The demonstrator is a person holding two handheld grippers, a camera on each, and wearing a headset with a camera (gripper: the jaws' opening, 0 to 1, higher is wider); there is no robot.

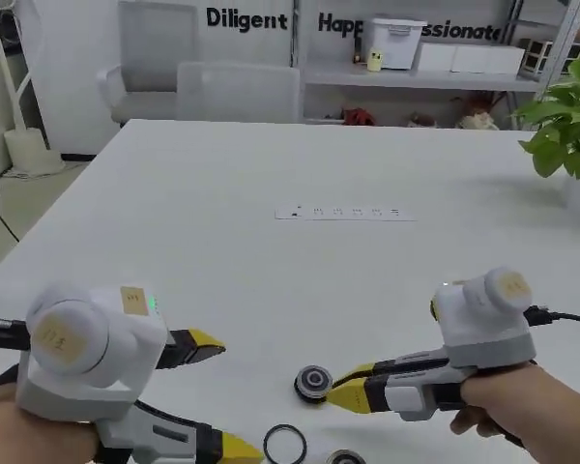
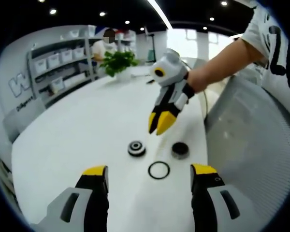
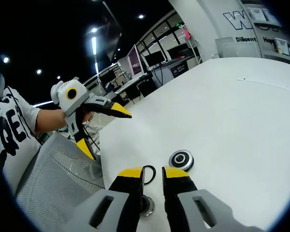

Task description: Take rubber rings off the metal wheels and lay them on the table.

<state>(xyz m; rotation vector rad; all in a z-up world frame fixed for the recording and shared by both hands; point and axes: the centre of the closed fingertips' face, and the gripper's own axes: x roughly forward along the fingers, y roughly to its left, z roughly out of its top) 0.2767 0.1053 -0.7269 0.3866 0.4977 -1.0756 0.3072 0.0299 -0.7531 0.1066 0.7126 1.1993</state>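
Note:
A metal wheel with a black rubber ring (image 1: 313, 380) (image 2: 136, 148) (image 3: 181, 159) lies flat on the white table (image 1: 271, 174), close to the near edge. A loose rubber ring (image 1: 285, 445) (image 2: 159, 170) (image 3: 148, 170) lies beside it. A second wheel (image 1: 346, 457) (image 2: 180, 150) (image 3: 146, 205) sits at the table edge. My right gripper (image 1: 333, 385) (image 2: 159, 128) (image 3: 153, 173) hovers just right of the ringed wheel, jaws narrowly open and holding nothing. My left gripper (image 1: 230, 394) (image 2: 149, 170) (image 3: 109, 134) is wide open to the left, its jaws pointing at the loose ring.
A flat power strip (image 1: 346, 213) lies mid-table. A potted plant (image 1: 570, 126) stands at the far right edge. Chairs (image 1: 237, 92) line the far side, and a mesh chair (image 2: 261, 145) stands near the table's front edge.

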